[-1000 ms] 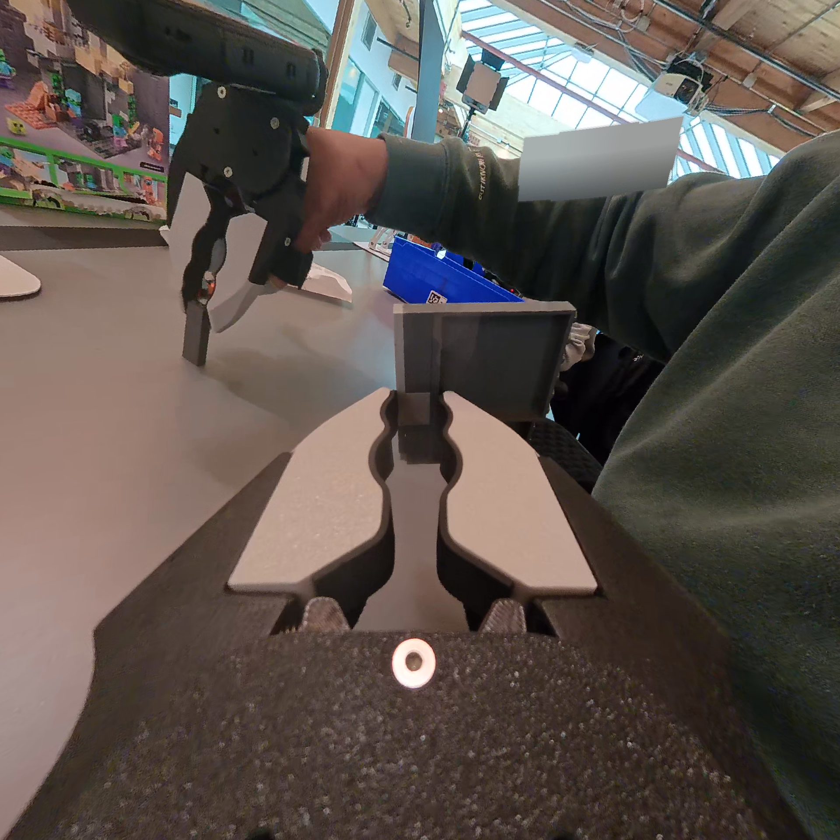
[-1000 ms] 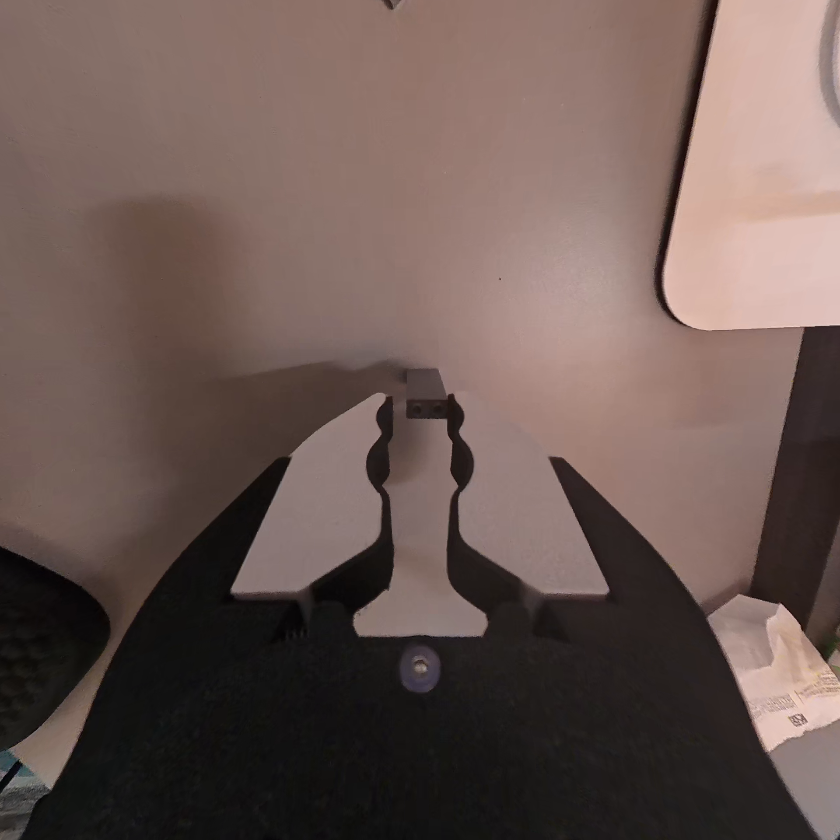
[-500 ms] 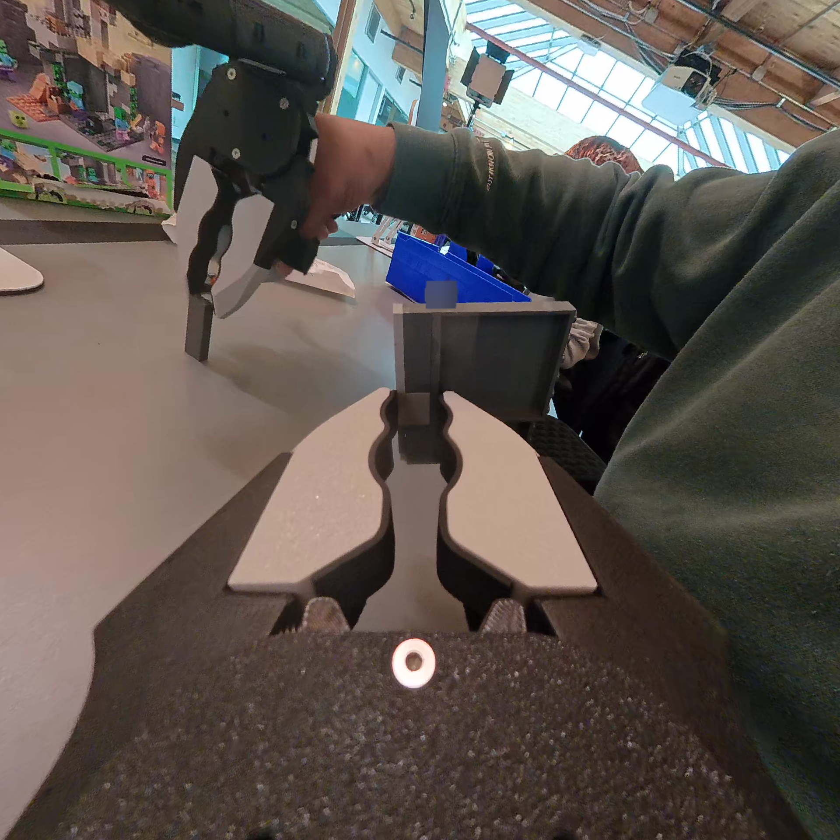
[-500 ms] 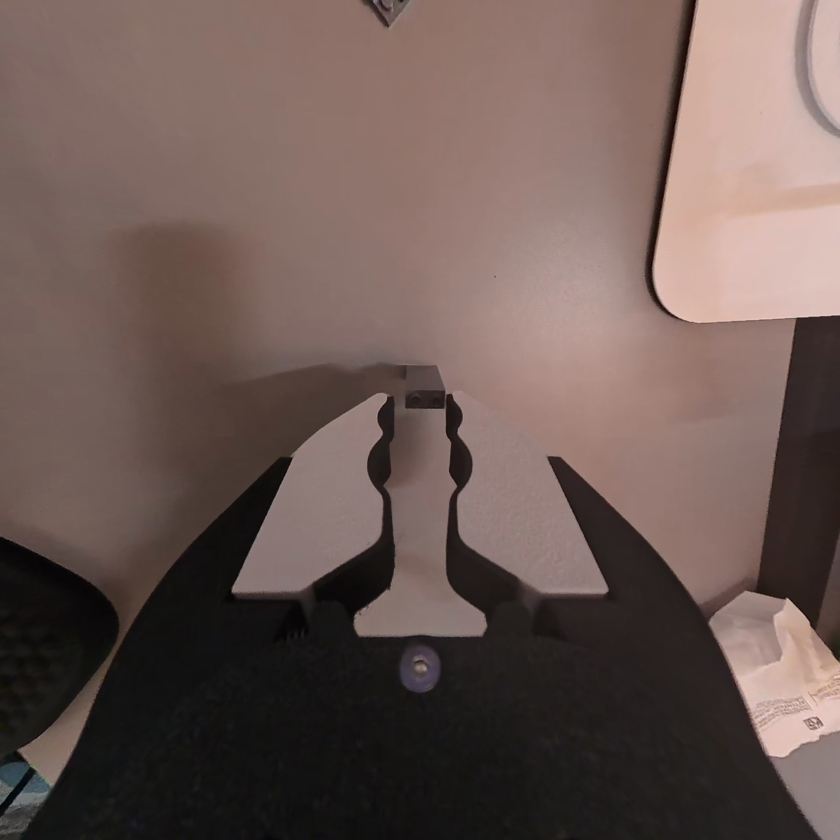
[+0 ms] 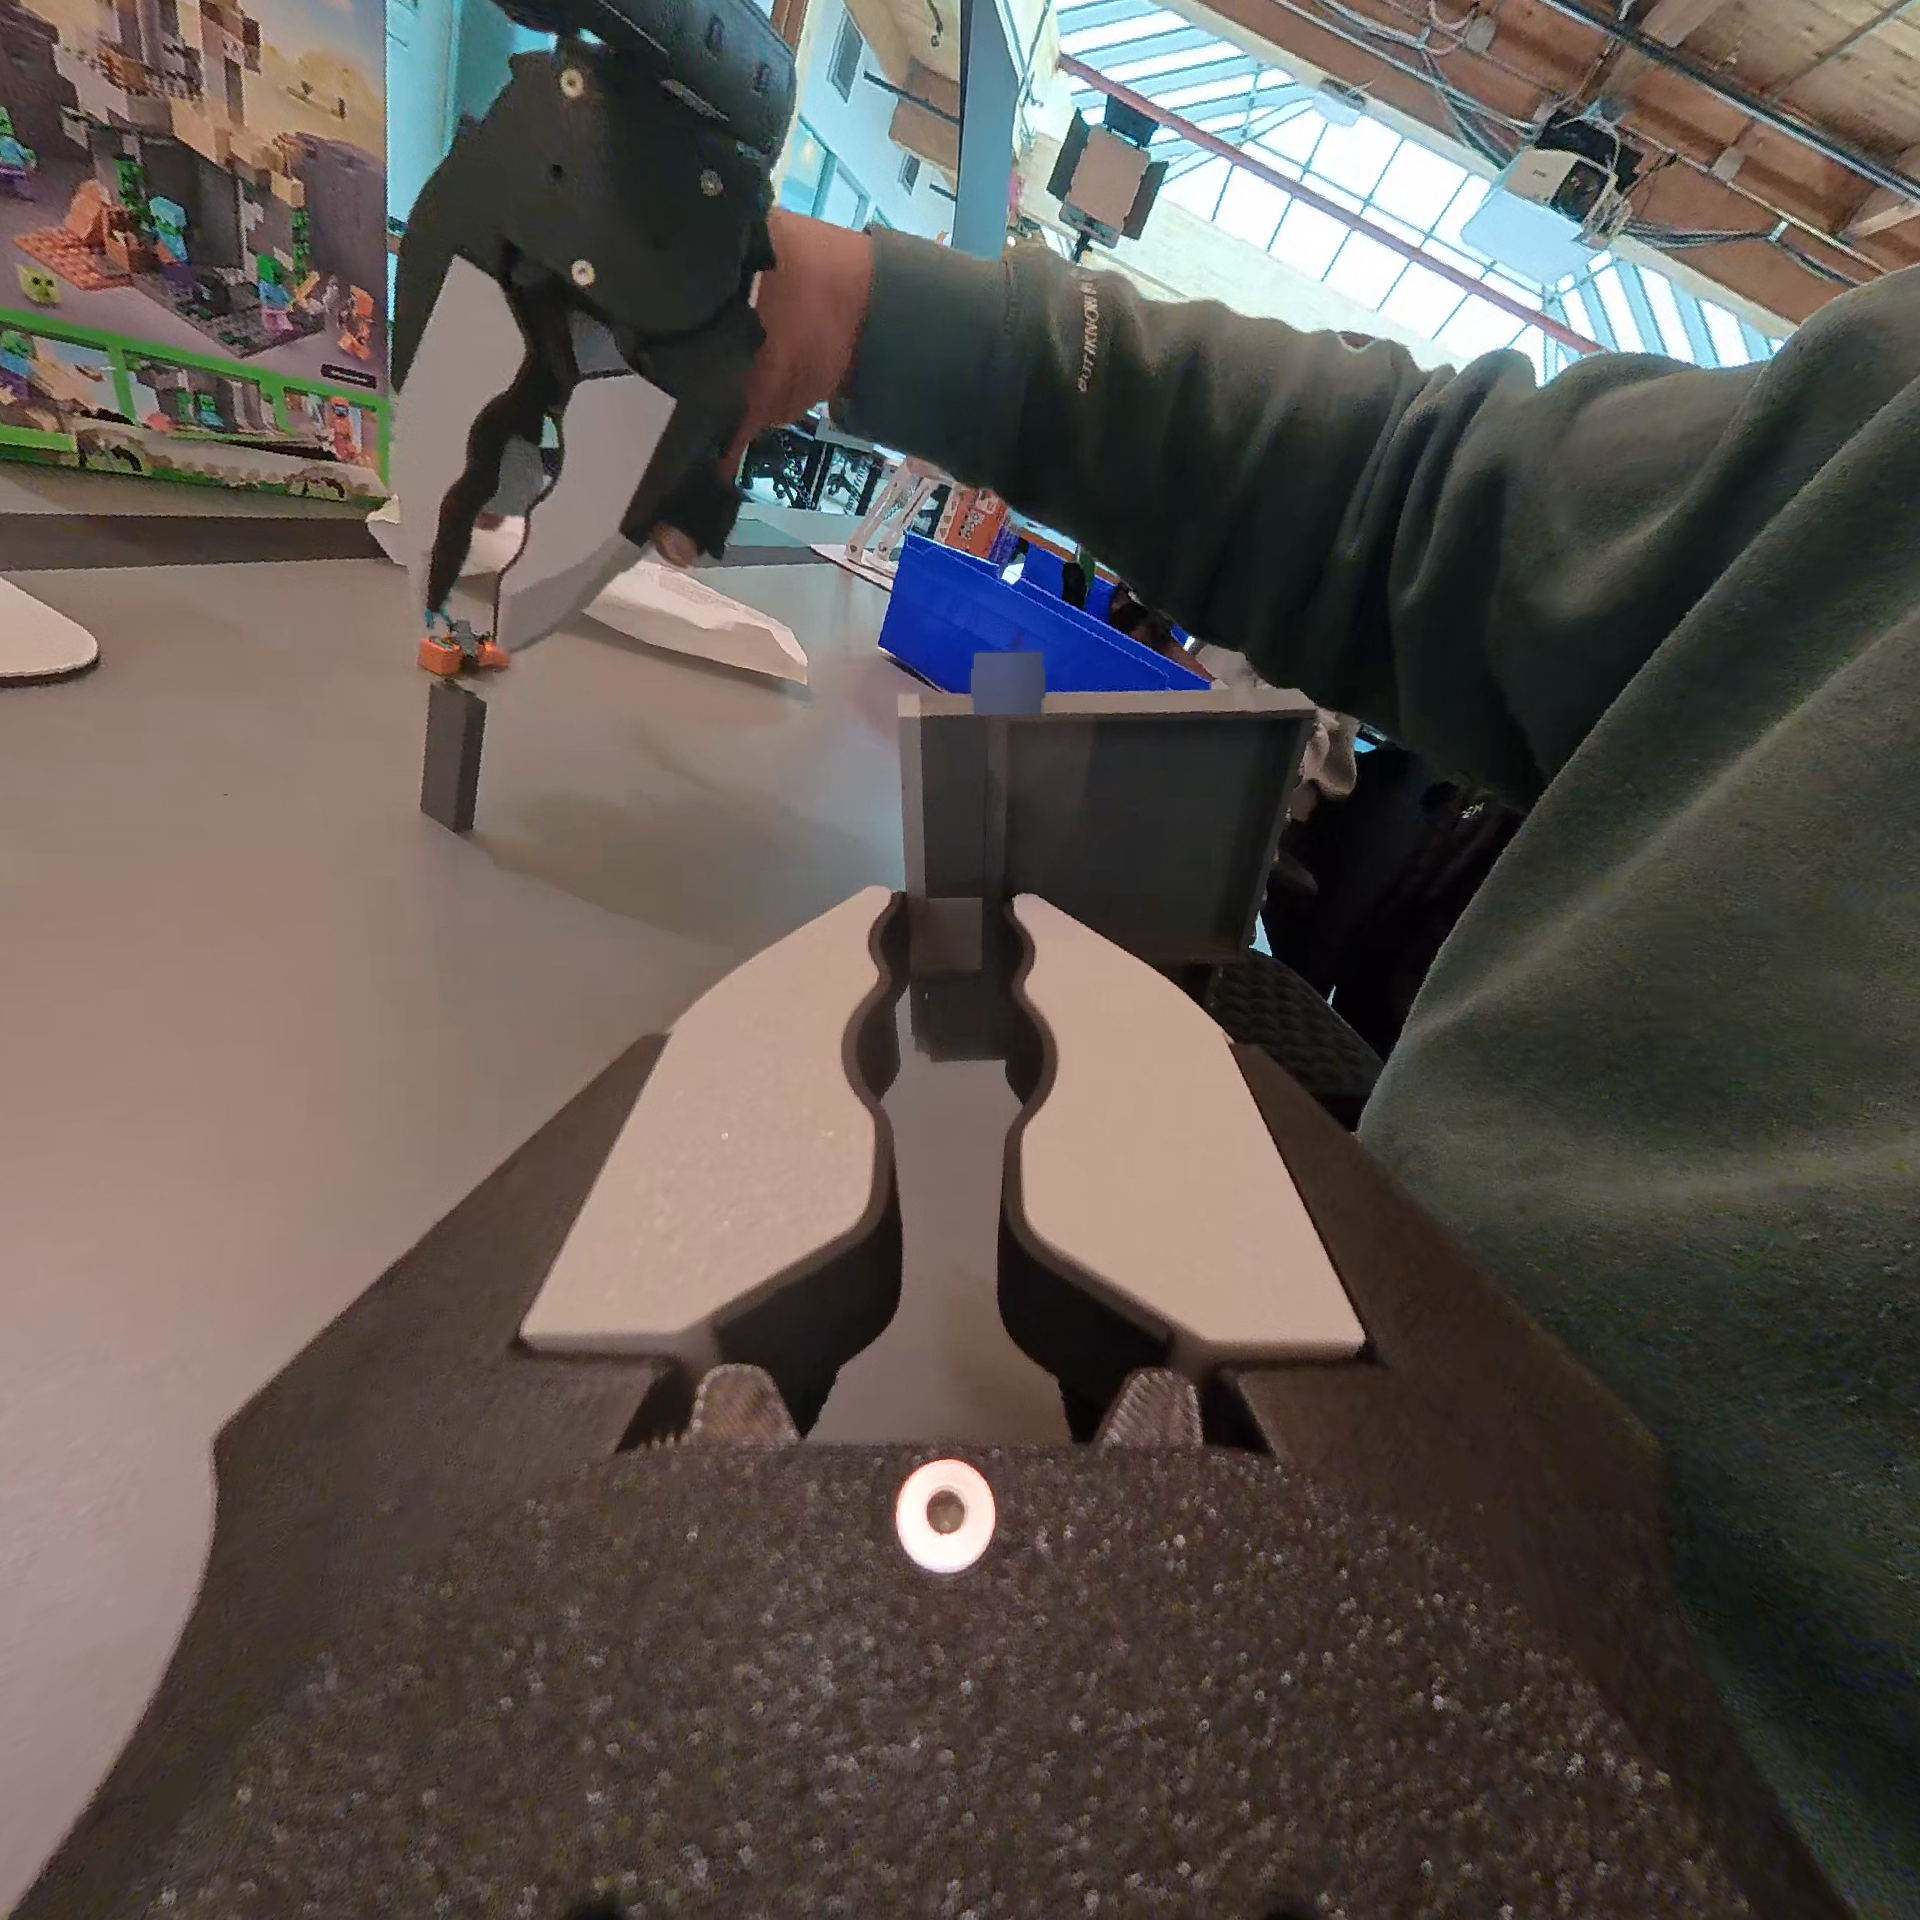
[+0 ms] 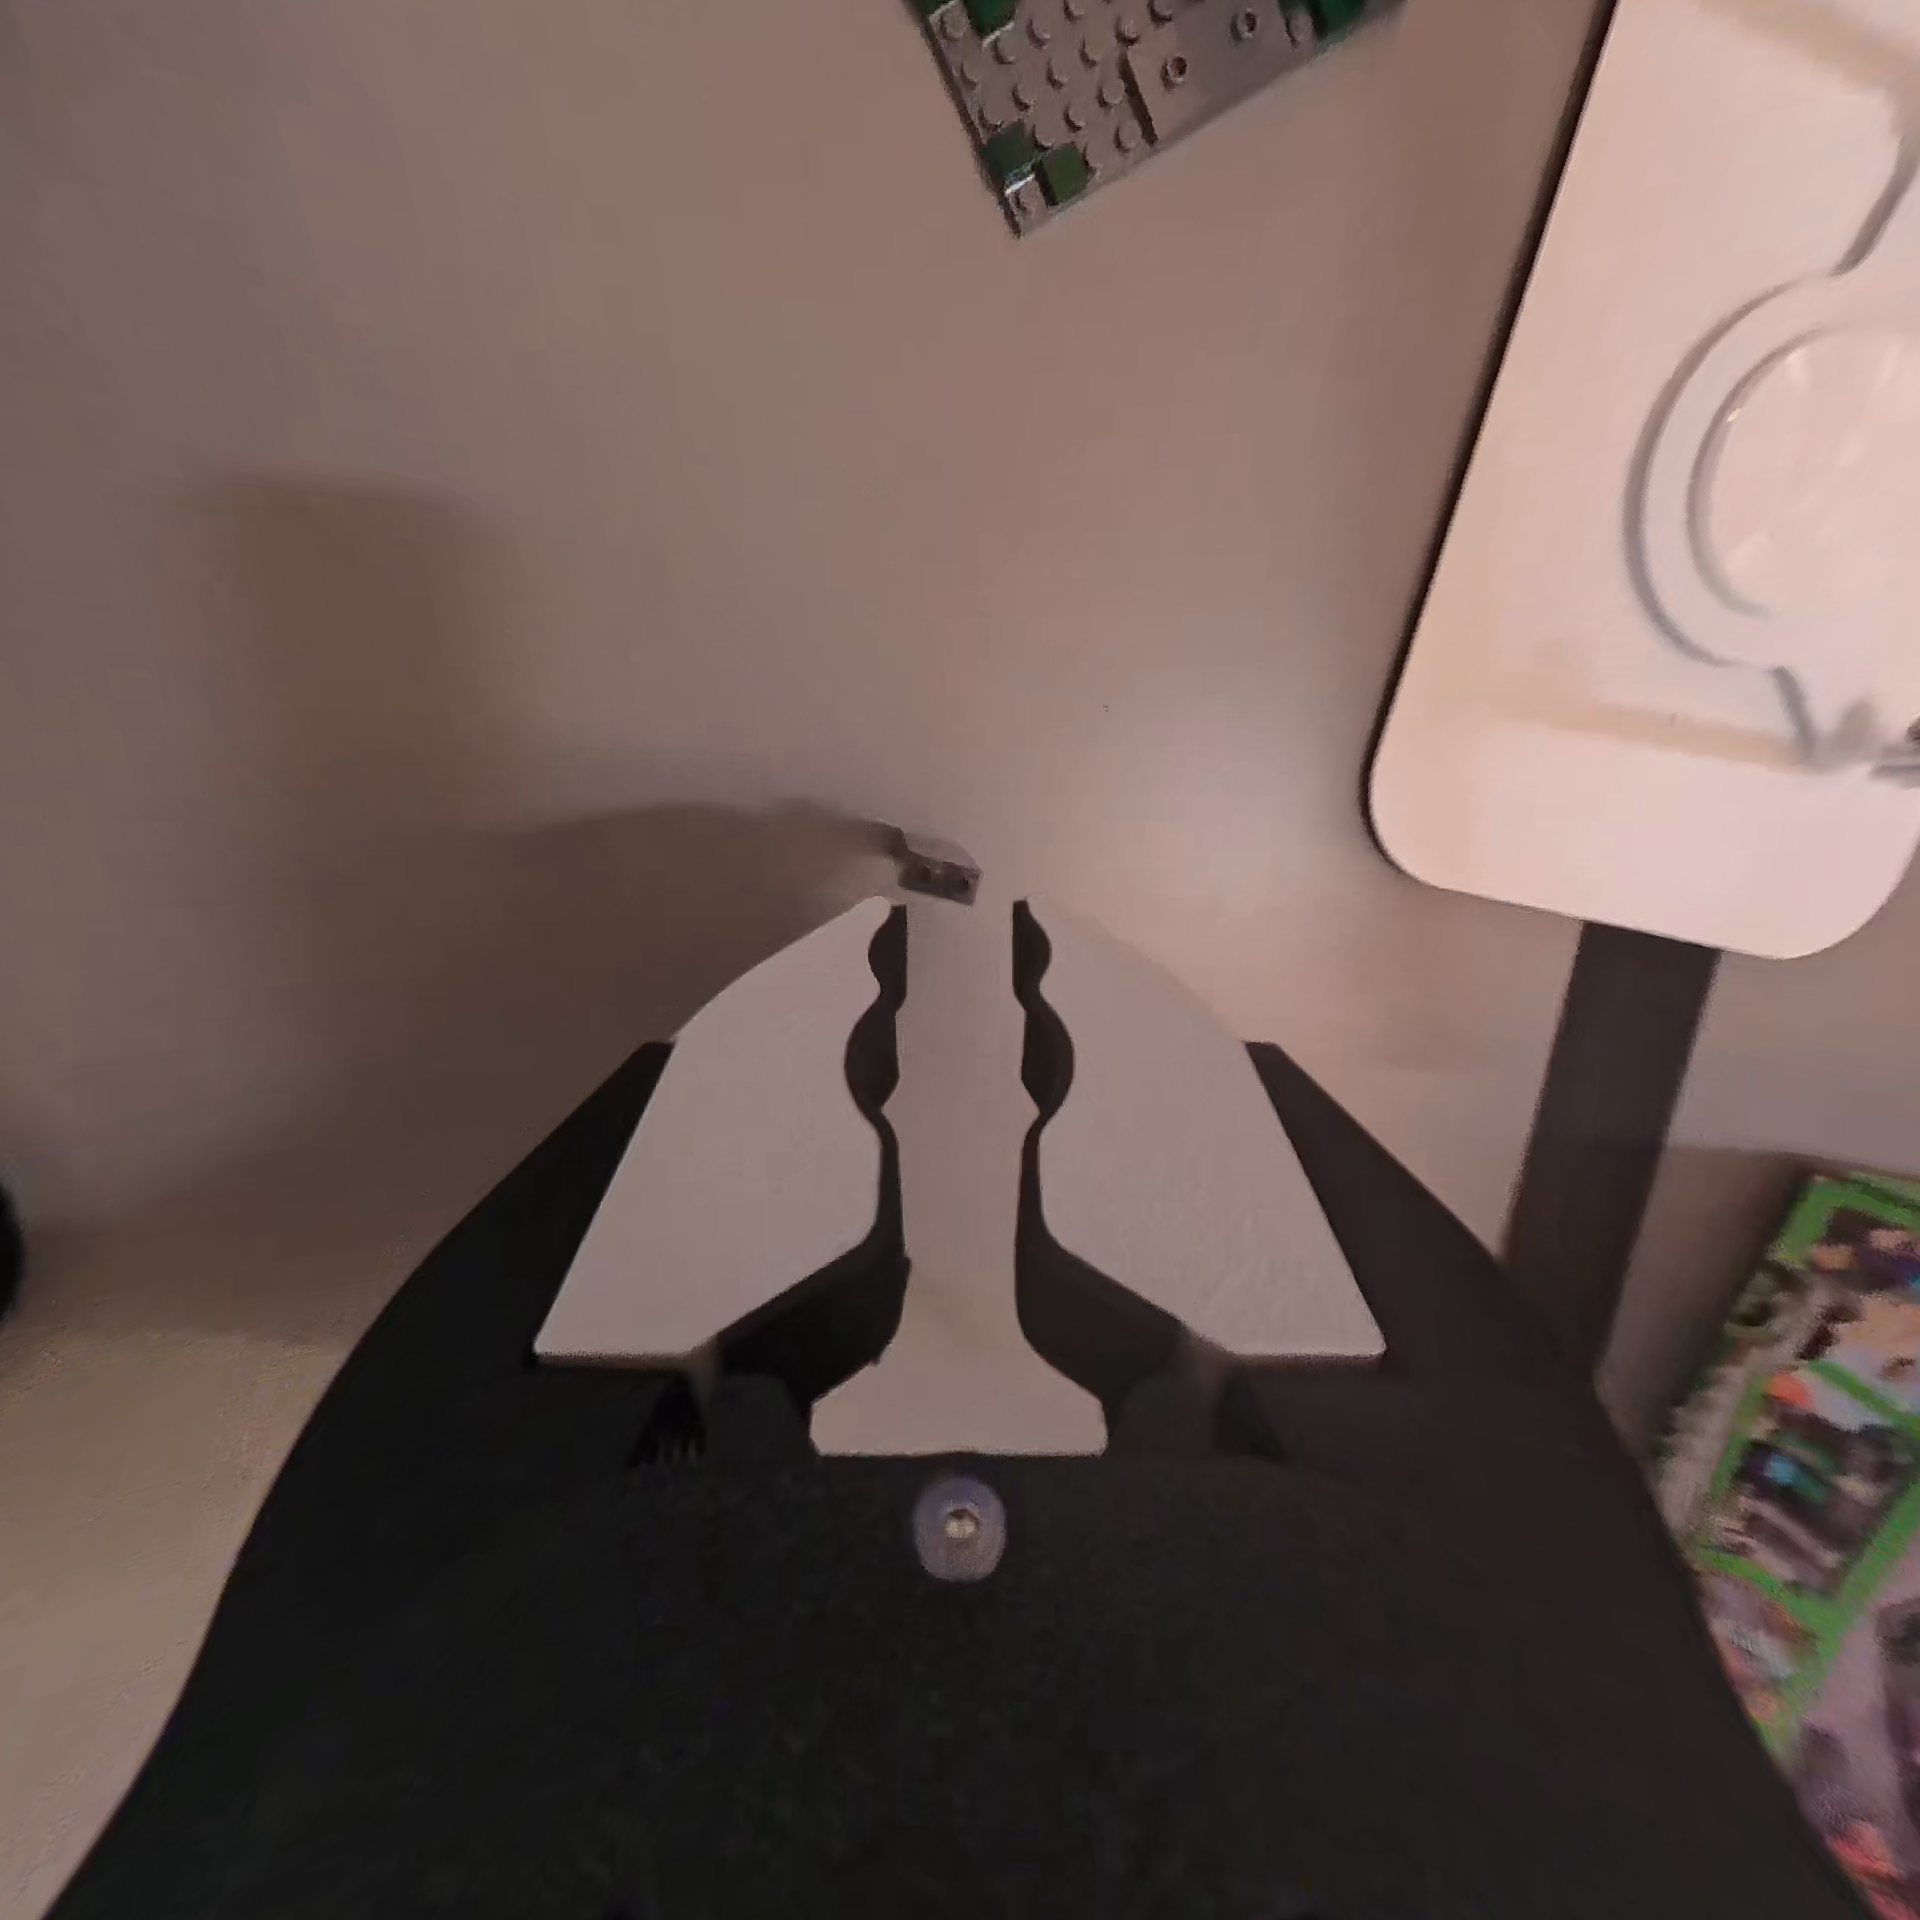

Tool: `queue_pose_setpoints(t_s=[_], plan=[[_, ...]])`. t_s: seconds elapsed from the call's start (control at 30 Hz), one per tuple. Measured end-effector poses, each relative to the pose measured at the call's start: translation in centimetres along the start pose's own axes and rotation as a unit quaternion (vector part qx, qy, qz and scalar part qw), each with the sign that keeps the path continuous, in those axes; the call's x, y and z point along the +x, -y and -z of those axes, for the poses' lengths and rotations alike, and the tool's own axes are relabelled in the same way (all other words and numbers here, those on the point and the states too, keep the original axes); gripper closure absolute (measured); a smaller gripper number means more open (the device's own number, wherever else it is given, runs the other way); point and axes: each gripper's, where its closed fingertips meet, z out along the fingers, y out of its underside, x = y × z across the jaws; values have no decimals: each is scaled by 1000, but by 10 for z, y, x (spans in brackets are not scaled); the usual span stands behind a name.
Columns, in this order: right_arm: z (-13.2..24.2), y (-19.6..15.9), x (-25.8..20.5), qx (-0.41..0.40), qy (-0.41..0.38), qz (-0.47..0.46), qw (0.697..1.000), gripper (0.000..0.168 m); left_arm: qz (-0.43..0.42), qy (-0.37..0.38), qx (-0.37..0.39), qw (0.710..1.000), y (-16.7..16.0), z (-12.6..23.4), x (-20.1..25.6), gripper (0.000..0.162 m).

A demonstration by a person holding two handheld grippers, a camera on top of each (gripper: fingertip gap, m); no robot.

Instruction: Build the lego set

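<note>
My left gripper [image 5: 951,920] is shut on the lower edge of a large grey panel piece [image 5: 1122,821] and holds it upright over the table. In the left wrist view my right gripper [image 5: 473,623] hangs just above a dark grey brick [image 5: 454,758] that stands upright and free on the table. In the right wrist view the right gripper [image 6: 956,909] is open and empty, and the brick [image 6: 935,868] sits just beyond the fingertips. A grey baseplate with green tiles [image 6: 1091,94] lies farther off at the top.
A white tray [image 6: 1662,520] lies to the right of the brick. The lego box [image 5: 187,239] stands at the back left and shows at the lower right of the right wrist view [image 6: 1818,1507]. A small orange piece [image 5: 442,655], white paper [image 5: 707,613] and a blue bin [image 5: 1018,644] lie behind. Measured from the fingertips, the dark grey brick [image 5: 454,758] is 4 cm or so from the right gripper and 20 cm from the left.
My right gripper has let go of the dark grey brick and lifted off it; the brick now stands alone on the table. The left gripper still holds the panel in place.
</note>
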Motion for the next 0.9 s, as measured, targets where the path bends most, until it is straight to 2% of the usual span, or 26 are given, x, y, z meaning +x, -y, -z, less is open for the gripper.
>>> queue_pose_setpoints(t_s=[0.23,0.43,0.6,0.9], plan=[[3,2,-4,-52,-28,202,978,145,-1,2,-1,1000,-1,0,-1,146],[-8,10,-13,-69,-16,320,945,137,12,12,6,1000,1,3,-10,146],[-17,9,-13,-71,6,349,934,140,25,15,7,1000,0,3,-15,146],[-17,6,-13,-54,3,351,935,145,36,14,4,999,-3,3,-18,146]])
